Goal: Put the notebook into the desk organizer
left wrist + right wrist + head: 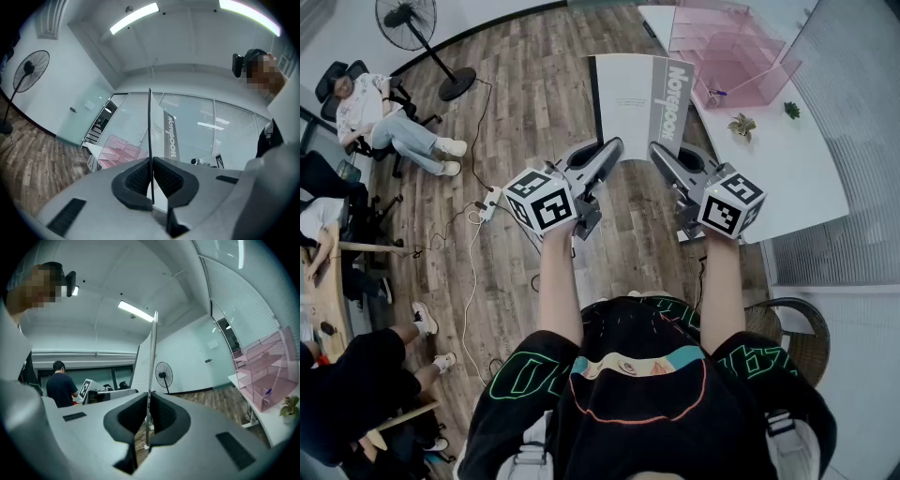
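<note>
The notebook [637, 103] is held in the air, opened out, white cover on the left and a grey band printed "Notebook" on the right. My left gripper [612, 148] is shut on its left cover, whose thin edge [150, 136] runs up between the pads. My right gripper [658, 152] is shut on the right cover, seen as an edge [153, 357] between its pads. The pink see-through desk organizer [727, 56] stands on the white table [806, 178], beyond and to the right of the notebook. It also shows in the gripper views [117, 152] [272, 376].
Two small plants [742, 125] [791, 110] stand on the table near the organizer. A floor fan [422, 42] stands at the far left on the wooden floor, with cables and a power strip [487, 204]. People sit at the left [384, 117].
</note>
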The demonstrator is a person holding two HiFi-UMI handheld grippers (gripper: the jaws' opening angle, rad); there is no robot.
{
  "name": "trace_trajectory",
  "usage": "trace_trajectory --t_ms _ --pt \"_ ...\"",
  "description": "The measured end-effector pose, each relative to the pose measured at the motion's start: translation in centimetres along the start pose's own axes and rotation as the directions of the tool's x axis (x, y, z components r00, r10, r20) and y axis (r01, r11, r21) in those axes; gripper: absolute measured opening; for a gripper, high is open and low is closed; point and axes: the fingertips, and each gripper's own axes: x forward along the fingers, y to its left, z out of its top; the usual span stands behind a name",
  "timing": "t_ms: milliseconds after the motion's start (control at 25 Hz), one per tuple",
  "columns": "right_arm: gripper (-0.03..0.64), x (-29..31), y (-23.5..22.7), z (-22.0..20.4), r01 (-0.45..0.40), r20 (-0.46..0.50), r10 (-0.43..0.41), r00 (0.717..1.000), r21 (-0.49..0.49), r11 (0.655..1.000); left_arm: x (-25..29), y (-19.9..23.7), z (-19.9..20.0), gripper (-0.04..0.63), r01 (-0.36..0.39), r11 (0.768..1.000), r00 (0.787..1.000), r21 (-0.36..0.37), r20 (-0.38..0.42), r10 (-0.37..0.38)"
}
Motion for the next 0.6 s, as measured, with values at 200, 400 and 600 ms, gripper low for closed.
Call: trace_trajectory --t_ms 200,400,600 --pt "0.014 -0.4 -0.6 0.1 0.007 0.003 -0.007 1.000 0.022 1.000 0.5 -0.5 0.0 0.006 -0.010 1.000 1.000 0.010 0.006 0.010" --pt "0.017 -0.5 -1.2 0.7 0.003 0.000 -0.003 1.000 -0.005 1.000 1.1 -0.7 0.3 0.006 -0.036 0.999 0.999 0.025 0.008 0.035" --pt "0.020 -0.9 -1.4 0.0 -0.012 -0.012 0.012 1.000 -0.016 1.000 1.1 -1.1 -0.4 0.006 -0.058 0.998 0.998 0.039 0.003 0.058"
